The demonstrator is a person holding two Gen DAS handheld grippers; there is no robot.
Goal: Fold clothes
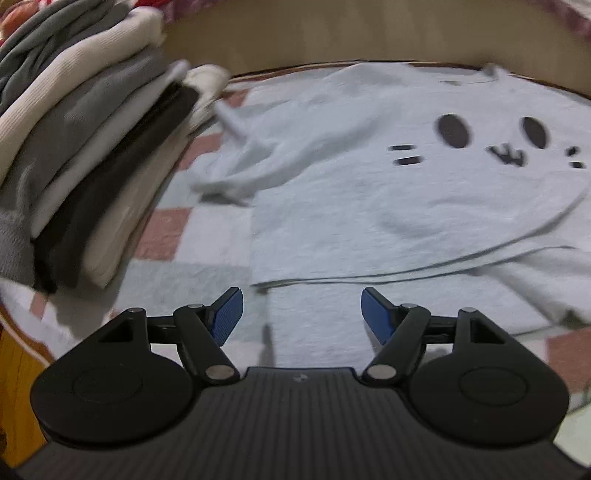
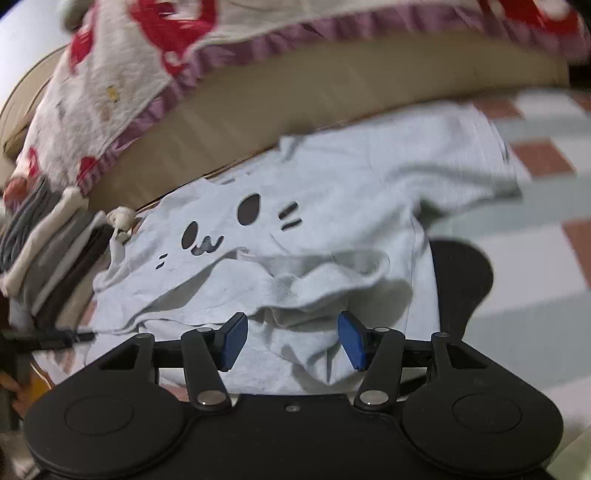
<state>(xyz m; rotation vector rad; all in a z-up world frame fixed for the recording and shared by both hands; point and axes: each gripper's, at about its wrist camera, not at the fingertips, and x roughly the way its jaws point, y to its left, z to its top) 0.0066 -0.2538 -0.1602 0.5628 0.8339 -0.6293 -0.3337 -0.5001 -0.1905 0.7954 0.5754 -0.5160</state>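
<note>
A pale grey T-shirt with a black cat face (image 1: 388,177) lies on the checked bed cover, its lower part folded up in layers. It also shows in the right wrist view (image 2: 332,206), rumpled near the hem. My left gripper (image 1: 302,314) is open and empty, just in front of the shirt's near edge. My right gripper (image 2: 293,338) is open and empty, hovering over the bunched lower folds of the shirt.
A stack of folded clothes (image 1: 85,155) in grey, cream and black stands at the left, also in the right wrist view (image 2: 51,243). A tan headboard (image 1: 332,33) runs behind. A red-and-white blanket (image 2: 147,55) drapes over it. The checked cover (image 2: 535,206) extends right.
</note>
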